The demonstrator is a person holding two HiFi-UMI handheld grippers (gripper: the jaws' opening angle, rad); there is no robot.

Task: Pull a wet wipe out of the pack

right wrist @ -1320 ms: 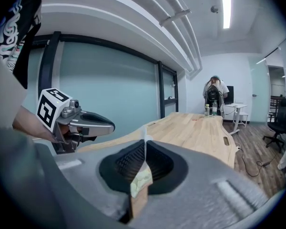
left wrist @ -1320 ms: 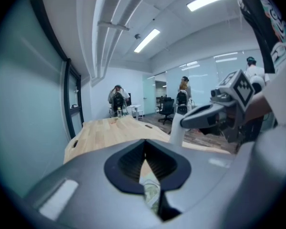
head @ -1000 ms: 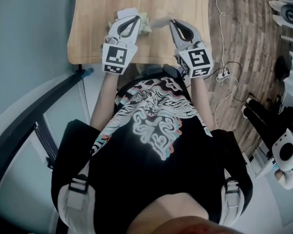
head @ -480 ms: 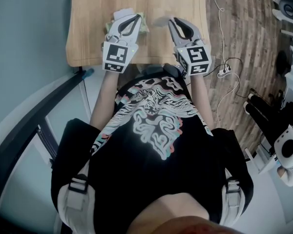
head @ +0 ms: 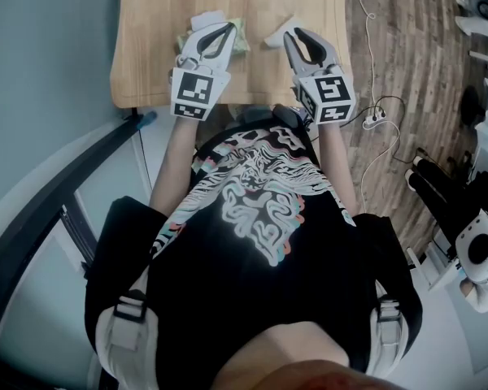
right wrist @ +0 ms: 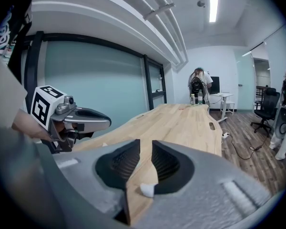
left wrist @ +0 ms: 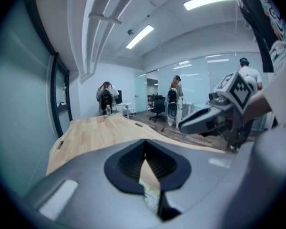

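The greenish wet wipe pack (head: 241, 44) lies on the wooden table (head: 154, 47), its white flap (head: 206, 19) raised at the far side. My left gripper (head: 225, 28) lies over the pack with its tips together. In the left gripper view (left wrist: 144, 142) a strip of the pack (left wrist: 151, 191) shows under the jaws; whether they pinch it I cannot tell. A white wipe (head: 278, 32) rests loose on the table just ahead of my right gripper (head: 297, 35). Its jaws have just been opening and stand apart (right wrist: 145, 144), the wipe (right wrist: 147, 190) below them and untouched.
The table's near edge runs just behind both grippers, against the person's body. A power strip with cable (head: 372, 122) lies on the wooden floor to the right. The long tabletop (right wrist: 181, 120) stretches ahead; people and office chairs stand far off.
The right jaws have opened and let go of the wipe, which now lies crumpled on the table ahead of them. The left gripper has stayed put.
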